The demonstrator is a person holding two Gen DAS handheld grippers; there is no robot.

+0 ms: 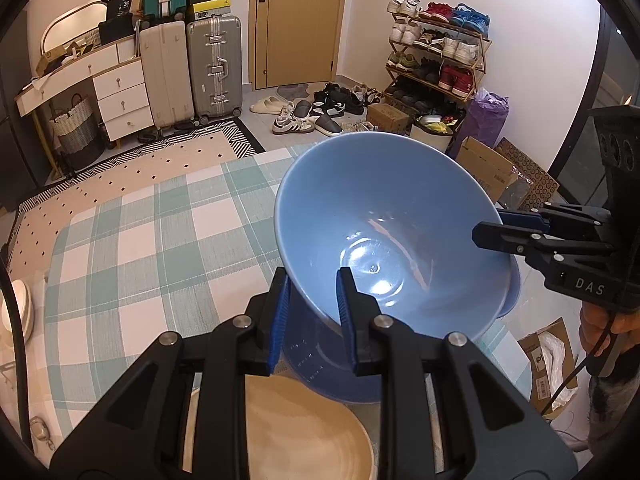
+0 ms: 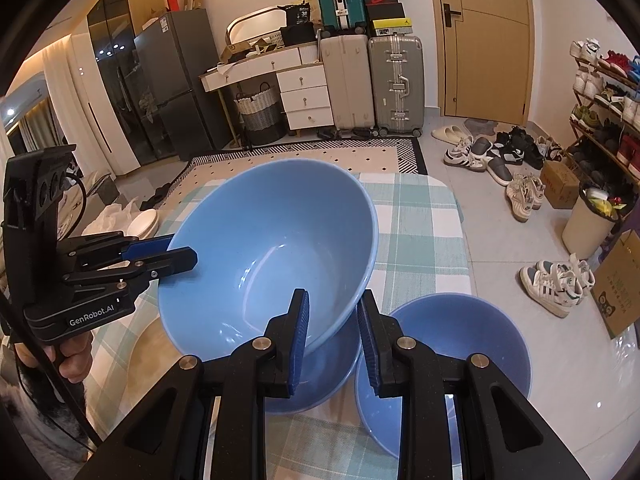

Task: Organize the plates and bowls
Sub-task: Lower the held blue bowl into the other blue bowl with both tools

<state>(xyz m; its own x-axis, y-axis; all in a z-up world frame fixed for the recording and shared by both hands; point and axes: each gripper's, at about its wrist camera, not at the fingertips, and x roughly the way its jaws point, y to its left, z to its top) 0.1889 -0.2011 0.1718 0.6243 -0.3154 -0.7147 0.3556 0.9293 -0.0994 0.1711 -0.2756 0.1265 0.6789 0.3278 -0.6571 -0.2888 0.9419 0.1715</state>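
Table (image 2: pixel 420 216): checked cloth; most of the far and left stretch lies bare, so that is my open room. The right edge runs close past the bowls, with floor and shoes beyond it.

Tan plate (image 1: pixel 304 436): lies flat on the cloth just under my left gripper, near me.

Held bowl (image 2: pixel 272 256): large and blue, tilted with its mouth toward me, lifted over a second blue bowl (image 2: pixel 320 372) that stands on the cloth beneath it.

Third bowl (image 2: pixel 452 360): same blue, upright, just beside the lower one on its right, close to the table's right edge.

Left gripper (image 1: pixel 312 312): my jaws are drawn in narrow and pinch the held bowl's near rim.

Right gripper (image 2: pixel 334 340): likewise narrow, clamped on the rim at the opposite side; I carry the bowl between both hands.

Step in hand: as I judge it, stacking, bringing this bowl down to nest in the one below.

Next move: level the tilt, centre over the lower bowl, lower both sides together, then let go.

Care: keep clear of the third bowl and the right edge.
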